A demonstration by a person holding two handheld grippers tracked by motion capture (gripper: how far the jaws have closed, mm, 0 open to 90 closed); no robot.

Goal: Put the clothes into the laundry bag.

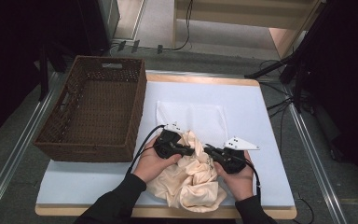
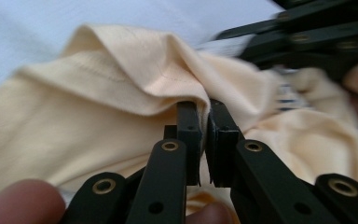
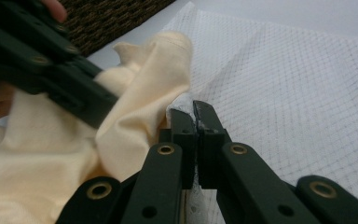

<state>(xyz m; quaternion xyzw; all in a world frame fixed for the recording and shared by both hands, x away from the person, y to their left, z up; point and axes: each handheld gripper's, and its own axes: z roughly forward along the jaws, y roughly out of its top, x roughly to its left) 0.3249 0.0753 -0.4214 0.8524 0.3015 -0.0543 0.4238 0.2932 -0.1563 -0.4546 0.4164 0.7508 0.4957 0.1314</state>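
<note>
No text, label, brand, number or sign can be read anywhere in these views

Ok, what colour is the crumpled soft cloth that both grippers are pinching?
Pale cream-yellow; the crumpled soft cloth shows best in the left gripper view.

Both forearms wear black long sleeves [image 1: 121, 198]. The left gripper [image 1: 190, 150] and right gripper [image 1: 209, 151] are matte black linkages with brass-ringed pivot holes, and black cables trail near the wrists. A pale grey three-cornered plate [image 1: 241, 143] tops the right one.
</note>
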